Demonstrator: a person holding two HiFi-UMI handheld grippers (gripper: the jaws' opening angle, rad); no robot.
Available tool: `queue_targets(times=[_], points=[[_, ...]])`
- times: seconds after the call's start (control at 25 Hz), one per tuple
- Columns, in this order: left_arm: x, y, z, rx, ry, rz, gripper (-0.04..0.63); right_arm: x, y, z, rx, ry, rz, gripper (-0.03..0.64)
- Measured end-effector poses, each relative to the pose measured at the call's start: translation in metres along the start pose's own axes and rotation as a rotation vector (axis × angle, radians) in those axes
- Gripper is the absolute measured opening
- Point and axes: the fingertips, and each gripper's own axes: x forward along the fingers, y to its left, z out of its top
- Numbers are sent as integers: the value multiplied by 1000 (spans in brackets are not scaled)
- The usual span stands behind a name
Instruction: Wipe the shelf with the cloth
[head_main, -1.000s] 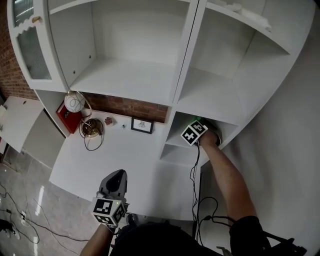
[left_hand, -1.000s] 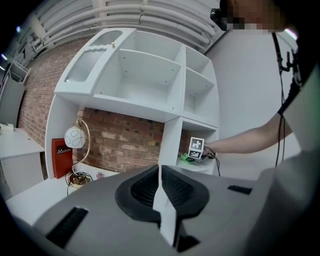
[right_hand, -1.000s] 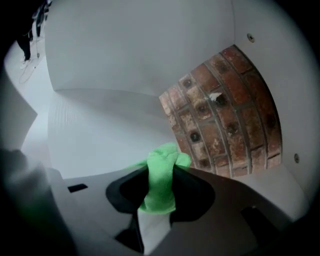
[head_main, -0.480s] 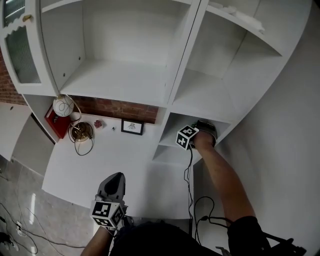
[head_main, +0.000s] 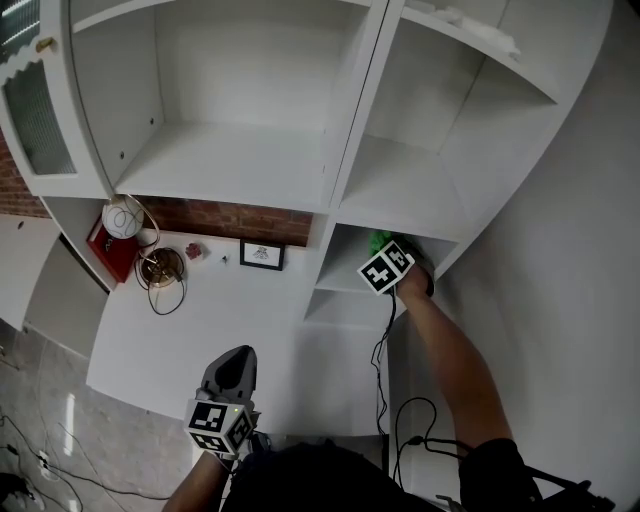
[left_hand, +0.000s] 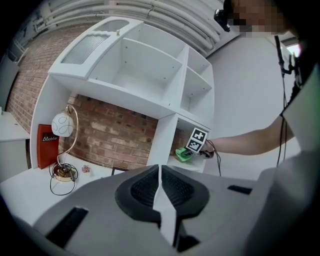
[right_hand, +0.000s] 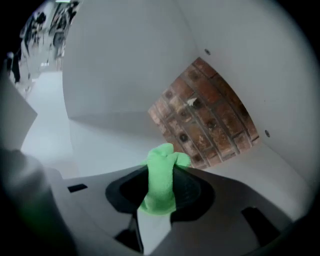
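The white shelf unit (head_main: 330, 190) fills the head view. My right gripper (head_main: 385, 258) reaches into the small lower right compartment (head_main: 340, 300), its marker cube (head_main: 387, 270) at the opening. It is shut on a green cloth (head_main: 378, 241), which peeks out beyond the cube. In the right gripper view the cloth (right_hand: 162, 180) is bunched between the jaws, above the compartment's white floor (right_hand: 100, 145) and facing a brick back wall (right_hand: 205, 115). My left gripper (head_main: 236, 362) hangs low over the desk, shut and empty. Its view shows the closed gripper (left_hand: 159, 172) and the distant cloth (left_hand: 183, 155).
A white desk surface (head_main: 250, 320) under the shelves carries a globe lamp (head_main: 122, 218), a red book (head_main: 105, 250), a brass dish with a cord (head_main: 160, 268), a small flower (head_main: 193, 251) and a framed picture (head_main: 260, 255). A cabinet door (head_main: 35, 120) stands open at left.
The right gripper slid left in the compartment, then back right, and the green cloth now shows past its cube. The left gripper stayed in place.
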Motion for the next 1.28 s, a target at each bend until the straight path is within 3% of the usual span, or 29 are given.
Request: queue_targets(times=[0.2, 0.52, 0.88, 1.28], points=[[-9, -3, 3, 5, -6, 34, 18, -12, 26, 44, 221, -219, 208, 121], [-38, 10, -1, 1, -5, 137, 18, -23, 83, 90, 334, -312, 455, 121], [-47, 11, -7, -7, 0, 166, 18, -8, 94, 83, 278, -249, 434, 120], [-23, -4, -6, 0, 5, 95, 18, 1, 69, 44, 225, -167, 332, 120]])
